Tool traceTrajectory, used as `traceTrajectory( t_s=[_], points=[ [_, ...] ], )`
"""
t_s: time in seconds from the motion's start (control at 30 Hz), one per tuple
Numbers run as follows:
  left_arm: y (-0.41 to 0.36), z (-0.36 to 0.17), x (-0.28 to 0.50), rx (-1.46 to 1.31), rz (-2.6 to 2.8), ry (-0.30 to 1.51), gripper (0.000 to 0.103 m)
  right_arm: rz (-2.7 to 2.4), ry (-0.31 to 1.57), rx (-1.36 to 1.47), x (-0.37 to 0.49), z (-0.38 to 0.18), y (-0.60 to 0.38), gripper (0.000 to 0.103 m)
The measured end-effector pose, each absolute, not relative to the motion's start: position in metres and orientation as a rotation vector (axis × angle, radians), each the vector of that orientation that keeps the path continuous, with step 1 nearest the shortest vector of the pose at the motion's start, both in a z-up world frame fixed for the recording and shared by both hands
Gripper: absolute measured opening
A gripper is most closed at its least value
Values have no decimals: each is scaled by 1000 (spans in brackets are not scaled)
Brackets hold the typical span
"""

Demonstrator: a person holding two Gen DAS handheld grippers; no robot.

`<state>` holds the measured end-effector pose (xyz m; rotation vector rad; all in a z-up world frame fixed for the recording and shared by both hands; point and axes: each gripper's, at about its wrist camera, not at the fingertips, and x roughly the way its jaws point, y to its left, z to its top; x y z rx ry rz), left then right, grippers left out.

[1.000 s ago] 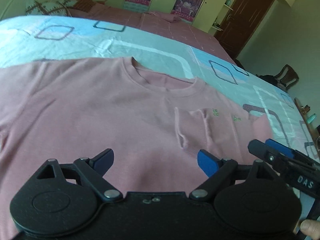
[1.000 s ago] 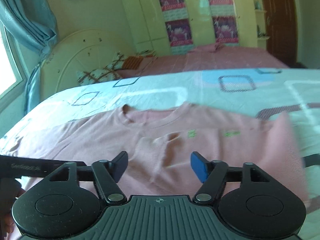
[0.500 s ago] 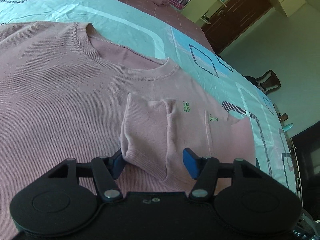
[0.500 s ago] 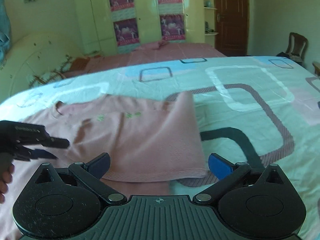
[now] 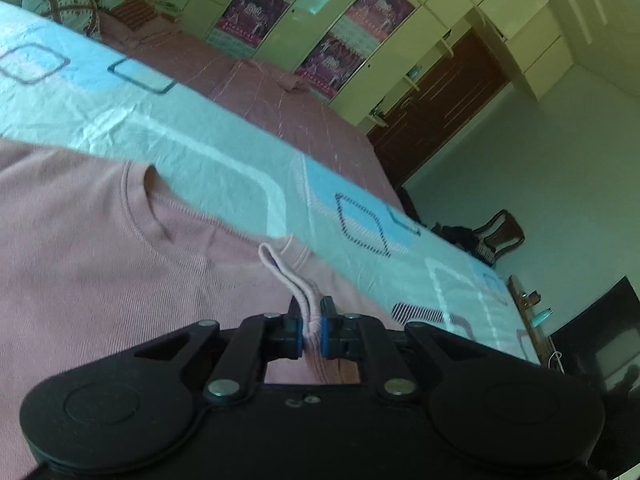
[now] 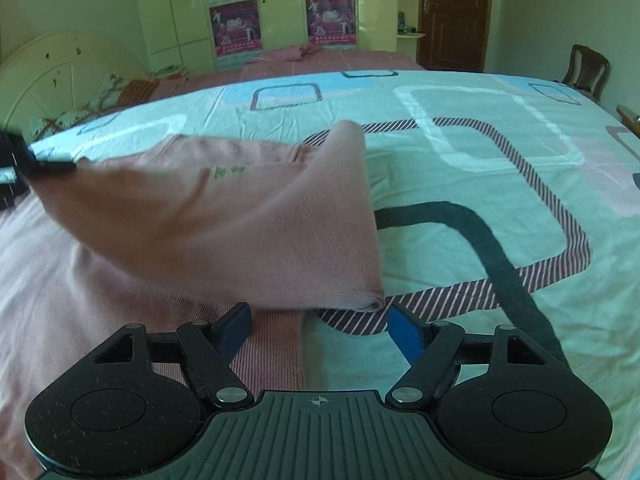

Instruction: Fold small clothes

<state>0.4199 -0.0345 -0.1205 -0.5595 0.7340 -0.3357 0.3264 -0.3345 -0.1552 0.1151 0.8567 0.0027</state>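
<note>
Pale yellow-green wardrobe (image 6: 280, 12) lines the far wall, its doors bearing purple posters (image 6: 236, 26). Right of the wardrobe stands a dark wooden door (image 6: 454, 12); further right, a wooden chair (image 6: 586, 70). Left of it, a cream headboard (image 6: 60, 76).

I see a bed (image 6: 460, 128) under a pale sheet (image 5: 224, 152) printed with rounded squares. Directly ahead of my right gripper (image 6: 320, 322), a pink sweater (image 6: 100, 280) lies on it, spreading away to that gripper's left.
</note>
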Motion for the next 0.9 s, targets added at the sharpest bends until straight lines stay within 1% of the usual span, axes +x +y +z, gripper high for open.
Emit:
traceTrajectory(
  t_s=[0.13, 0.23, 0.27, 0.3, 0.33, 0.37, 0.63, 0.7, 0.77, 0.8, 0.83, 0.87, 0.9],
  points=[
    [-10, -95, 415, -539, -307, 643, 7, -29, 833, 136, 341, -159, -333, 75],
    [11, -101, 409, -511, -245, 637, 7, -33, 834, 169, 353, -162, -332, 75],
    [16, -107, 407, -506, -223, 655, 7, -31, 835, 175, 356, -162, -331, 62],
    [21, -115, 405, -498, -204, 672, 7, -18, 836, 184, 358, -162, -330, 25],
    [26, -123, 401, -480, -178, 686, 7, -5, 842, 191, 359, -163, -328, 9],
    [29, -131, 398, -473, -157, 702, 7, 4, 845, 199, 359, -162, -327, 7],
    [42, -179, 389, -443, -71, 823, 7, -1, 880, 186, 347, -163, -333, 7],
    [43, -175, 388, -415, -58, 823, 15, 30, 902, 169, 347, -157, -334, 7],
    [47, -168, 379, -393, -21, 793, 32, 40, 894, 172, 340, -149, -338, 8],
    [52, -164, 374, -387, 2, 768, 38, 52, 875, 174, 333, -144, -340, 19],
    [56, -159, 369, -382, 24, 749, 51, 53, 856, 163, 328, -138, -341, 33],
    [59, -154, 365, -377, 45, 728, 55, 51, 838, 149, 325, -133, -341, 72],
    [62, -150, 363, -372, 48, 710, 55, 48, 816, 138, 324, -129, -341, 90]
  ],
)
